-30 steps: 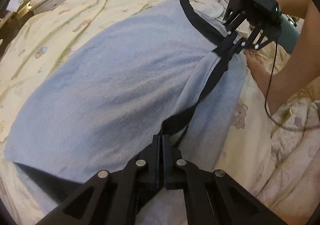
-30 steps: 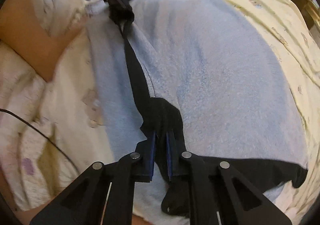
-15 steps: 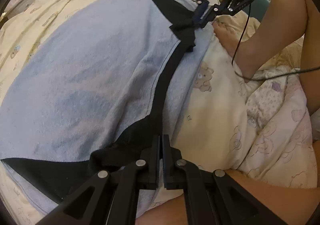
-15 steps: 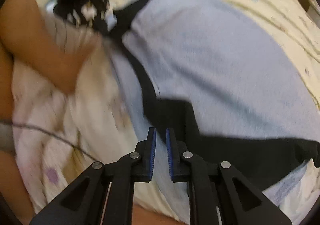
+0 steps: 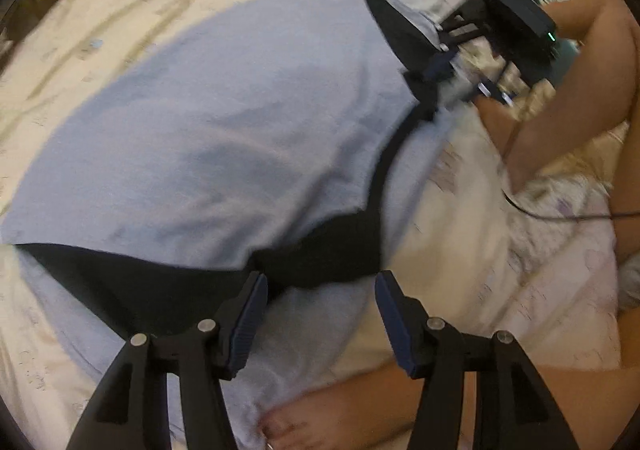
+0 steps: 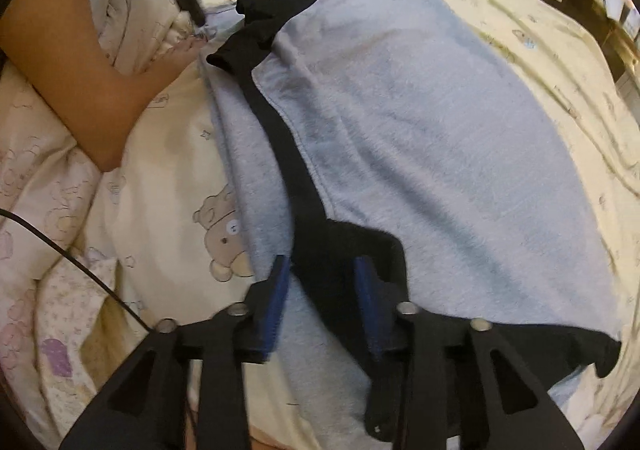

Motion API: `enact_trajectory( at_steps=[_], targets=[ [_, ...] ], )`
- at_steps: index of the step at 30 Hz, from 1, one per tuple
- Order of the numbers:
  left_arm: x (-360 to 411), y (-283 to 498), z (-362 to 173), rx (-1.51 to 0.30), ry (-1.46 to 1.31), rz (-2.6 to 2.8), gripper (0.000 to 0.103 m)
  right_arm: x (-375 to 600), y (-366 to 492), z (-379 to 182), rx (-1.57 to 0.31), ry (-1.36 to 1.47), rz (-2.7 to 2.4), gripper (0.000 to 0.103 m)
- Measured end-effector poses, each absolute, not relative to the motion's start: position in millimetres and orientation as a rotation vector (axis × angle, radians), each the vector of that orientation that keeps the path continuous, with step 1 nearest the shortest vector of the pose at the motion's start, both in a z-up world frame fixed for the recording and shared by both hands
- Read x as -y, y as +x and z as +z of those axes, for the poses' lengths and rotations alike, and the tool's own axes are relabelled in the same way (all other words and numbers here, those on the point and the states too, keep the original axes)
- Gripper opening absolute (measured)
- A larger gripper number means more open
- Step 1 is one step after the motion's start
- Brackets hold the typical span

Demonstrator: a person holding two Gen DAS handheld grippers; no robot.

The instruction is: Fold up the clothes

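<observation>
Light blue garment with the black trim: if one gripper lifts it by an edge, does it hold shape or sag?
Likely sags: the light blue garment lies limp, creasing over the bedding. Its fuzzy surface probably grips, not slips. The black trim already curls, so edges would probably fold over.

Both grippers point steeply down. The left gripper (image 5: 318,308) has its jaws opening, blue pads (image 5: 250,316) parted well apart. The right gripper (image 6: 320,304) is opening too, nothing apparently pinched. A bare forearm (image 6: 76,62) lies beyond its fingertips.
</observation>
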State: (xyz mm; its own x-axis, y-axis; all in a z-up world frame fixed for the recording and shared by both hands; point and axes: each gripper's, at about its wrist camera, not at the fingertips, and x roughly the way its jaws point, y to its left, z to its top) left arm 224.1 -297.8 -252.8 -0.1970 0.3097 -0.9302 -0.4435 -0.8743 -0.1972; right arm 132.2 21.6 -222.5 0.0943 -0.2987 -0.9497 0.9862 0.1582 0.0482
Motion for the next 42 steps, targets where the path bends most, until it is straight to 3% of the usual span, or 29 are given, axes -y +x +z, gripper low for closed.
enact_trajectory(
  at_steps=[1, 6, 7, 8, 9, 10, 13, 18, 20, 23, 24, 27, 33, 38, 42],
  targets=[
    [294.3, 220.0, -255.4, -0.161, -1.594, 2.115, 0.057, -19.2, 133.8, -224.1, -0.998, 0.906, -1.179, 0.061],
    [267.8, 208.3, -276.8, -0.321, -1.578, 2.097, 0.057, -11.2, 134.4, -234.1, -1.08, 0.861, -1.191, 0.061],
    [266.3, 207.3, -282.2, -0.33, -1.588, 2.083, 0.057, -11.4, 132.4, -235.9, -1.1, 0.838, -1.207, 0.056],
    [265.2, 206.5, -287.7, -0.339, -1.602, 2.067, 0.055, -9.7, 128.7, -236.6, -1.108, 0.828, -1.226, 0.038],
    [265.0, 207.2, -290.1, -0.328, -1.606, 2.044, 0.034, -10.4, 121.9, -236.5, -1.104, 0.847, -1.246, 0.03],
    [264.8, 208.1, -292.3, -0.32, -1.609, 2.021, 0.011, -12.4, 115.7, -233.5, -1.081, 0.867, -1.254, 0.014],
    [267.8, 215.3, -285.2, -0.317, -1.592, 2.015, 0.003, -21.2, 103.2, -221.1, -1.008, 0.917, -1.234, 0.007],
    [277.0, 230.5, -271.6, -0.232, -1.585, 1.973, 0.002, -38.5, 119.4, -200.3, -0.982, 0.907, -1.096, 0.006],
    [276.0, 236.0, -278.0, -0.277, -1.614, 1.958, 0.002, -43.0, 133.1, -204.3, -0.976, 0.932, -1.016, 0.006],
    [287.2, 236.0, -291.8, -0.191, -1.695, 1.947, 0.002, -49.7, 145.2, -213.5, -0.949, 1.015, -0.911, 0.006],
    [292.6, 234.1, -296.2, -0.128, -1.731, 1.946, 0.004, -52.2, 147.9, -217.6, -0.957, 1.022, -0.892, 0.006],
    [305.2, 228.5, -294.4, 0.028, -1.768, 1.993, 0.03, -56.1, 153.9, -225.2, -0.971, 1.025, -0.876, 0.008],
    [319.3, 211.3, -268.7, 0.255, -1.657, 2.213, 0.039, -50.2, 96.5, -186.7, -0.871, 0.971, -1.236, 0.009],
    [287.8, 162.7, -274.6, 0.125, -1.63, 2.347, 0.04, -17.0, 40.3, -206.7, -0.903, 1.064, -1.401, 0.009],
    [260.3, 154.1, -314.4, -0.071, -1.804, 2.207, 0.04, -13.0, 29.1, -241.4, -1.039, 1.157, -1.319, 0.009]
  ],
)
